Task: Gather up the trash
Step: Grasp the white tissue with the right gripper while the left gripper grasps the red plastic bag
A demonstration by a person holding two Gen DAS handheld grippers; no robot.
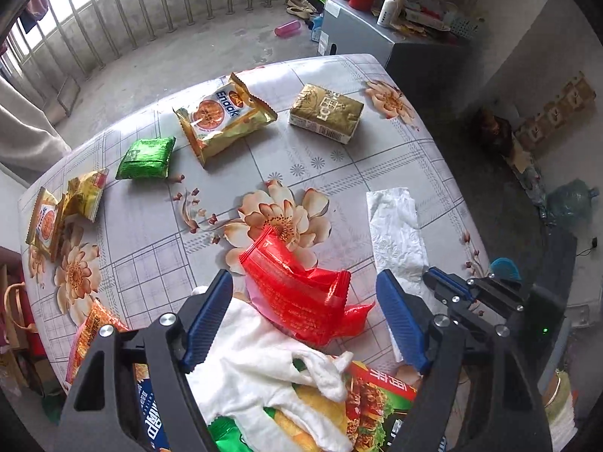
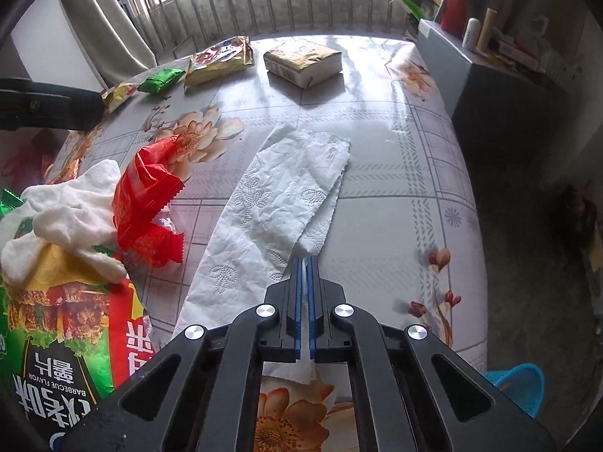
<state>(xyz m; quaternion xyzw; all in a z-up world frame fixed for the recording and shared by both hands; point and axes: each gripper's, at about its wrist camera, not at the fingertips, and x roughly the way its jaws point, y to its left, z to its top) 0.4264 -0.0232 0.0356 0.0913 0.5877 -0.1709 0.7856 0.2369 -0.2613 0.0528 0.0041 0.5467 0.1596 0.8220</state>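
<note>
Right gripper clamped on paper towel beside red wrapper; left gripper spread wide over that wrapper, not touching.

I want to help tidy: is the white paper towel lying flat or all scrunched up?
Mostly flat. The paper towel lies spread in a long wrinkled strip on the table, one layer folded over, with its near end pinched in the shut right tool.

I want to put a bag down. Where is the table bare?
Bare: between the gold pack, the paper towel and the table's right edge. Crowded: the near left, with the red wrapper, white cloth and chip bag.
</note>
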